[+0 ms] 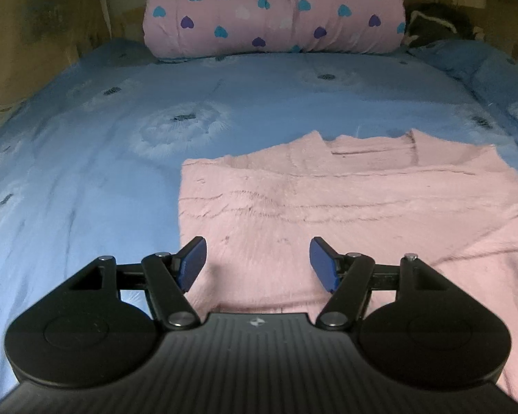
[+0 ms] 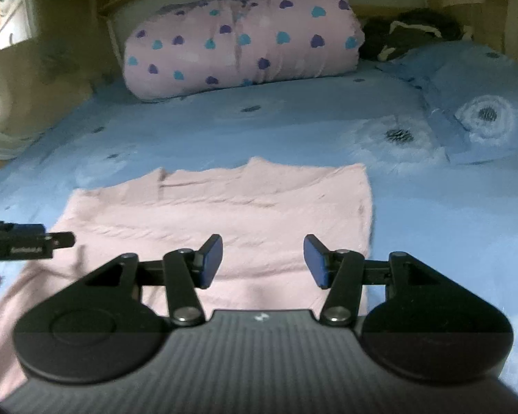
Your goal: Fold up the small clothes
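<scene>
A pale pink fuzzy garment (image 1: 328, 200) lies flat on the blue bedsheet (image 1: 86, 179), its side parts folded inward and its neckline toward the far end. My left gripper (image 1: 257, 252) hangs open above the garment's near left part, nothing between its blue pads. In the right wrist view the same garment (image 2: 224, 207) spreads below my right gripper (image 2: 263, 252), which is open over the near right part with nothing between its fingers. The left gripper's black tip (image 2: 27, 239) shows at that view's left edge, over the cloth.
A rolled pink quilt with blue and purple hearts (image 1: 276, 10) lies across the far end of the bed. A blue pillow (image 2: 480, 103) and a dark bundle (image 2: 407, 38) sit at the far right. Wooden walls (image 1: 34, 34) close in the left side.
</scene>
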`<state>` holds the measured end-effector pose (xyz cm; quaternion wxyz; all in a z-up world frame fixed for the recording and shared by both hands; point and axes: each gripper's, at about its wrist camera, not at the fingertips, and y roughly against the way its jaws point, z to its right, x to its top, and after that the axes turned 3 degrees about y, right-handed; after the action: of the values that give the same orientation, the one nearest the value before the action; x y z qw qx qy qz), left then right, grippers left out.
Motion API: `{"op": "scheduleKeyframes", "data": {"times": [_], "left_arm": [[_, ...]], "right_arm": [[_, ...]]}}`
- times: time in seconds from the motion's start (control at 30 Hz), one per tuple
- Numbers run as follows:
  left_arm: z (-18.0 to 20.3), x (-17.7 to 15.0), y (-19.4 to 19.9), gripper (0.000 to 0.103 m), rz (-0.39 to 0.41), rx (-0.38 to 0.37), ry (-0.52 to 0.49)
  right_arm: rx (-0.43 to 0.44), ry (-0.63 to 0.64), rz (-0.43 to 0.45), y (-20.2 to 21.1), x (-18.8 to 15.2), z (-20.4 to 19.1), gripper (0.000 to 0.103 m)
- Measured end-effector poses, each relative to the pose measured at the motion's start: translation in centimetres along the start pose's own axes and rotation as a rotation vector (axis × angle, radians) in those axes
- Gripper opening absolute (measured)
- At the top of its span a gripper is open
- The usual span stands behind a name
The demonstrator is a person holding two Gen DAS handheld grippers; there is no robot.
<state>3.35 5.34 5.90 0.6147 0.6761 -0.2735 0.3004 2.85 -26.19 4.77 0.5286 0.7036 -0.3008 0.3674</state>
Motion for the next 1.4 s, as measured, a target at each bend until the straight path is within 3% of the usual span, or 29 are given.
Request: {"op": "scheduleKeyframes", "data": {"times": [0.53,0.67,0.93,1.07,1.27,1.4], "left_arm": [[1.1,-7.5,12.0,0.073,-0.015,-0.074,-0.044],[1.1,-9.6,13.6,0.073,-0.023,-0.076,-0.066],[1.4,-14.1,15.5,0.073,-0.065,-0.117,-0.107],[1.7,-15.7,16.4,0.083,-0.049,-0.119,-0.140],[-1.1,-15.8,16.8,0.083,-0.019,-0.043,-0.097],[-3.4,-15.3,16.0,0.083,-0.032,-0.005,-0.041]], "right_arm": [[0.046,0.117,-0.013,9.4,-5.5,-5.8,0.055],[0.060,0.157,0.001,11.6,-6.8,-6.8,0.063],[0.072,0.286,-0.020,13.9,-10.0,-8.9,0.064],[0.078,0.359,-0.037,14.3,-11.3,-9.9,0.069],[0.012,0.361,-0.018,15.5,-11.8,-8.6,0.071],[-0.089,0.330,-0.021,15.8,-11.4,-6.5,0.071]]}}
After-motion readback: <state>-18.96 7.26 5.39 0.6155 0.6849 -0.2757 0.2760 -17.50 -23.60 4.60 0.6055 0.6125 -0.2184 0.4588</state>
